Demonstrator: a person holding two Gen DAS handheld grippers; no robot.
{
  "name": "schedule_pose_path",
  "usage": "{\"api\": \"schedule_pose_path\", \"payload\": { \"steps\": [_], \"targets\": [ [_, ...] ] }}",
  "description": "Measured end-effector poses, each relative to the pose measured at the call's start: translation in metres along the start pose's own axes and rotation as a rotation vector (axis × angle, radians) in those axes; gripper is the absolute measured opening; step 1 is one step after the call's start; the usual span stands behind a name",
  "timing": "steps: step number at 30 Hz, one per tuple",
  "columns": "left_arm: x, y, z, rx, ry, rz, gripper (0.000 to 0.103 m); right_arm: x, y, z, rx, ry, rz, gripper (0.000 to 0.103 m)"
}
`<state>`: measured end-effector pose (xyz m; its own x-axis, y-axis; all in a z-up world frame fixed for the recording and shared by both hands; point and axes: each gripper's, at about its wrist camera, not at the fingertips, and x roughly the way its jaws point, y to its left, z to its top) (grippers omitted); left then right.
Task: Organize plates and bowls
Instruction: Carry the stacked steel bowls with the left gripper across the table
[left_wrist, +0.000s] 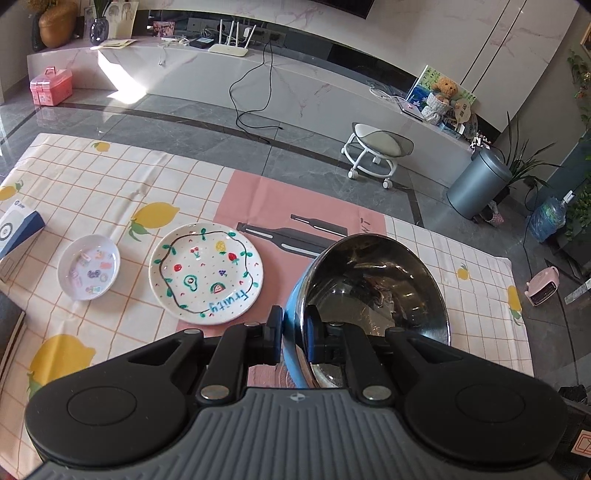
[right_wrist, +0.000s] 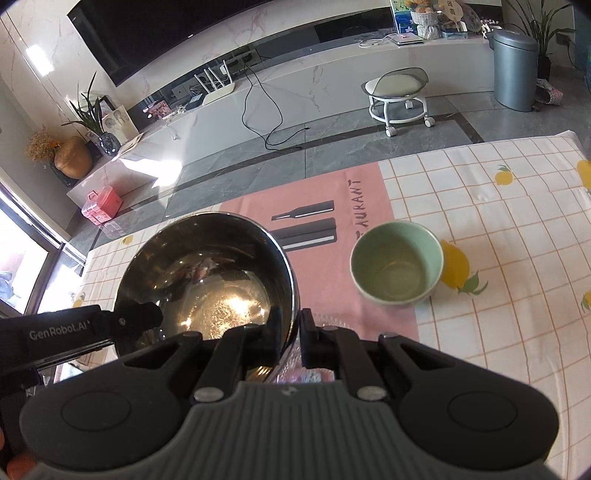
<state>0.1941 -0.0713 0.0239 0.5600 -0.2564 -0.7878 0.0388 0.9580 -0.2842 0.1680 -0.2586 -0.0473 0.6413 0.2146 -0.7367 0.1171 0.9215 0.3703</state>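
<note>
Gripped at opposite rims by the left tool (left_wrist: 293, 334) and right tool (right_wrist: 290, 334), one steel bowl (left_wrist: 373, 280) is held, while two plates (left_wrist: 205, 272) lie at lower left and one green cup (right_wrist: 397, 267) at centre right.

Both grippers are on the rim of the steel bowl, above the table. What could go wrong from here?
1. The left gripper and right gripper each pinch only the thin, smooth rim of the steel bowl; it could slip or tilt if the hands move unevenly.
2. The fruit plate and the green cup sit close by; a low swing or a drop might strike them.
</note>
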Motion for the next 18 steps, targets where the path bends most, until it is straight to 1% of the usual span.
{"api": "schedule_pose_path", "payload": {
  "steps": [10, 14, 18],
  "targets": [
    [-0.071, 0.025, -0.054, -0.017, -0.070, -0.006, 0.014, -0.059, 0.021, -0.066, -0.022, -0.012, 0.065, 0.008],
    [-0.086, 0.043, -0.071, -0.057, -0.073, -0.008, 0.014, -0.073, 0.028, -0.089, -0.026, -0.006, 0.092, 0.009],
    [-0.094, 0.059, -0.088, -0.081, -0.068, 0.006, 0.014, -0.077, 0.037, -0.114, -0.023, 0.024, 0.109, 0.009]
  ]
}}
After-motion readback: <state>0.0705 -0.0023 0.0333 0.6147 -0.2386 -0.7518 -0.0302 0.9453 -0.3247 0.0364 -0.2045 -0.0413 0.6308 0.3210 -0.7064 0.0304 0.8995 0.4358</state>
